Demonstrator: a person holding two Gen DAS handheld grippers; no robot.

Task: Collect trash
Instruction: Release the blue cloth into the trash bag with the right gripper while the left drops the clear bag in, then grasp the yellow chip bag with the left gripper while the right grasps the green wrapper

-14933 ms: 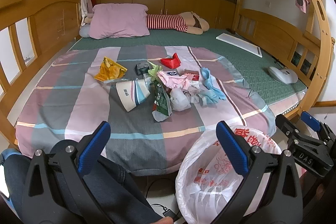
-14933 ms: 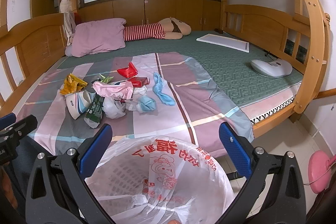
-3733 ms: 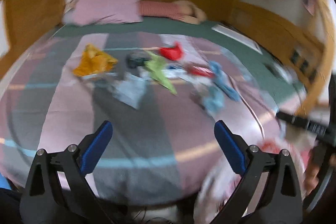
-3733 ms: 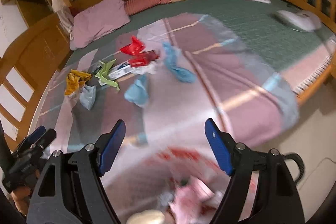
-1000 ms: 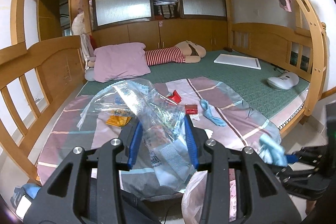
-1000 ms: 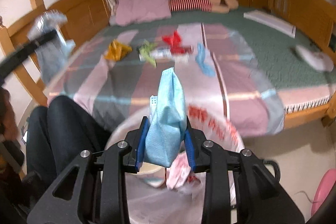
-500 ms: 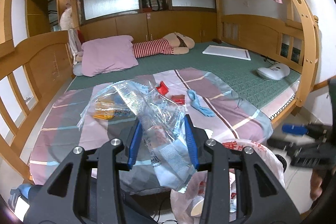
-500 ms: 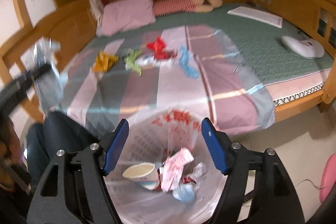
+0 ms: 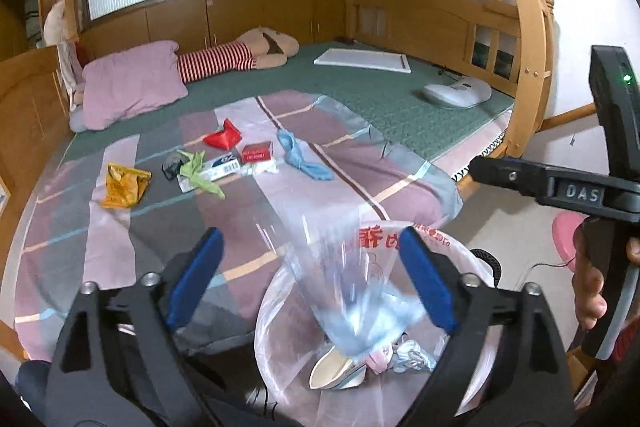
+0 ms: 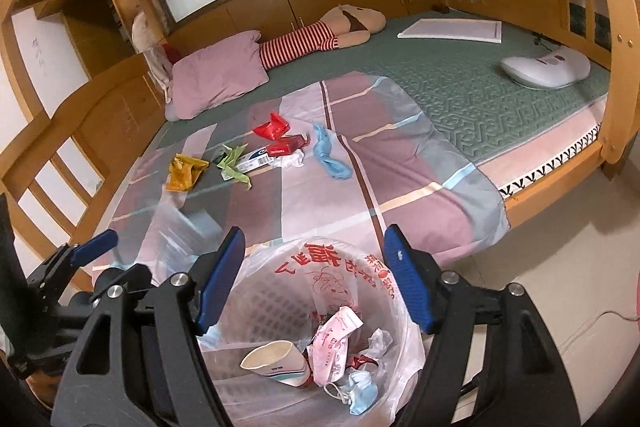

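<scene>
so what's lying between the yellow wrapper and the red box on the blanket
In both wrist views, a green wrapper draped over a white carton lies between the yellow wrapper and the red box.

A thin, glossy, see-through plastic bag (image 9: 344, 291) is seen blurred above the bin liner (image 10: 344, 267), itself a filmy translucent plastic printed in red and draped over a white plastic lattice basket (image 10: 256, 303). The bed frame (image 9: 528, 39) is made of smooth varnished wood, while the blanket (image 9: 320, 195) is shown as soft matt cloth and the mat (image 10: 480, 99) as a woven, patterned green textile. Matt black plastic arms with blue rubbery pads (image 9: 424, 279) and shiny metal screws are seen on the left gripper (image 9: 310, 277), and a glossy-rimmed paper cup (image 10: 276, 357) lies among crinkled wrappers.
</scene>
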